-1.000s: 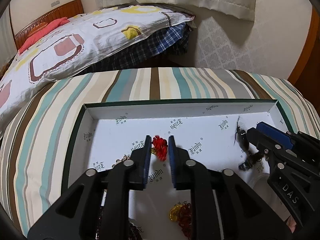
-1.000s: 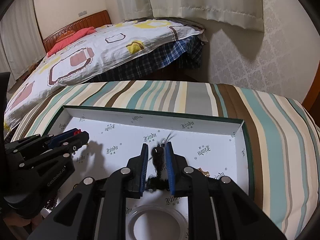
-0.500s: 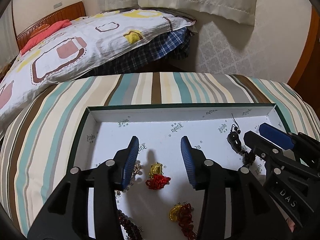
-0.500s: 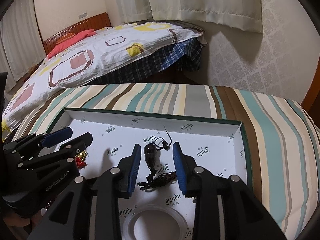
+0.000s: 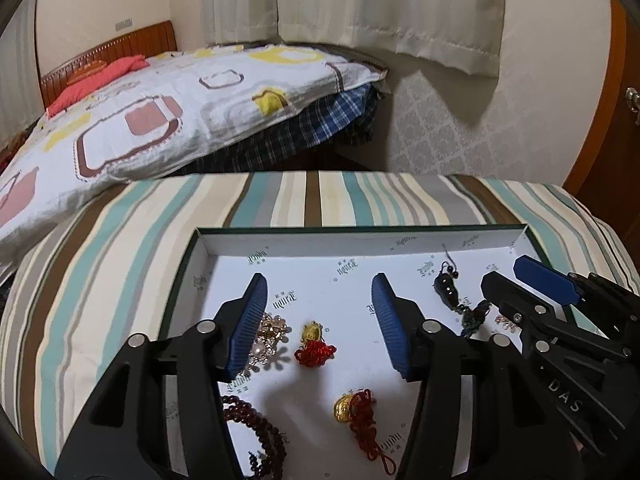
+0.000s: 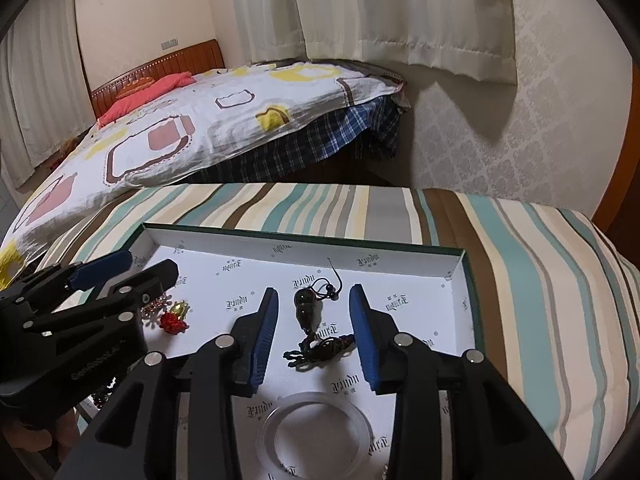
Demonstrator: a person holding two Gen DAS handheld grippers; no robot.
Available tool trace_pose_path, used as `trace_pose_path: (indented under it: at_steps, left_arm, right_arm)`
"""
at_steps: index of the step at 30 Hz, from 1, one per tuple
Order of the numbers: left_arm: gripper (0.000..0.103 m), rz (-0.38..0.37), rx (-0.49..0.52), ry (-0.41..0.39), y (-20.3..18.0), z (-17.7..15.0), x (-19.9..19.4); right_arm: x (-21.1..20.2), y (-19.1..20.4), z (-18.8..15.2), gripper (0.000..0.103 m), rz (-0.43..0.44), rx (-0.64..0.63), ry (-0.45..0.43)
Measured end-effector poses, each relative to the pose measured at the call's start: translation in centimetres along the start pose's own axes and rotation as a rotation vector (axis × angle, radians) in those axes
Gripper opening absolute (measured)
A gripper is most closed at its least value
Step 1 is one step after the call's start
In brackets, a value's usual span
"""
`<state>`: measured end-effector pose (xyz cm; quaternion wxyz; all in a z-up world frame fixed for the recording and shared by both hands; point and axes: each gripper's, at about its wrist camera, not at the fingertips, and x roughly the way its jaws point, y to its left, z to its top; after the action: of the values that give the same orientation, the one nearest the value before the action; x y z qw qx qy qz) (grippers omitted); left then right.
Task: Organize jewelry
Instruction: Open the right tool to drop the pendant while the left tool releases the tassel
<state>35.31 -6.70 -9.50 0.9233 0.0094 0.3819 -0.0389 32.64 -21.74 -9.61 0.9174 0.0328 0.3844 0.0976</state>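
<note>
A shallow white-lined box (image 5: 360, 240) (image 6: 456, 276) lies on a striped cushion. My left gripper (image 5: 318, 324) is open and empty above a gold charm with a red knot (image 5: 314, 344), also seen in the right wrist view (image 6: 175, 317). A second gold and red charm (image 5: 356, 412) lies nearer. My right gripper (image 6: 314, 334) is open and empty, its fingers either side of a dark gourd pendant on a cord (image 6: 306, 314) (image 5: 450, 292). A pearl and gold brooch (image 5: 268, 340) lies by the left finger.
A dark red bead bracelet (image 5: 256, 428) lies at the box's near left. A clear bangle (image 6: 316, 432) lies near the right gripper. A small gold piece (image 5: 504, 320) sits at the right. A bed (image 5: 160, 112) stands behind the striped cushion (image 5: 120, 248).
Both grippers opened and drew back. The left one let go of the red knot charm, the right one let go of the dark gourd pendant; both pieces now lie in the box.
</note>
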Motion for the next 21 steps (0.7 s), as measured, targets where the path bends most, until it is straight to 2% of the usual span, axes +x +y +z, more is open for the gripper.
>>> trace_pose_path:
  at_steps: [12, 15, 21]
  left_arm:
    - [0.060, -0.003, -0.018, -0.084, 0.1, 0.0, -5.0]
    - [0.067, -0.005, -0.033, -0.118, 0.3, 0.0, -6.8]
    - [0.070, -0.005, -0.046, -0.196, 0.6, -1.0, -10.7]
  right_arm:
    - [-4.2, -0.3, -0.1, 0.048, -0.018, -0.001, -0.076]
    - [-5.8, -0.5, -0.3, 0.050, -0.024, 0.000, -0.099]
    - [-8.7, -1.0, -1.1, 0.054, -0.046, -0.003, -0.142]
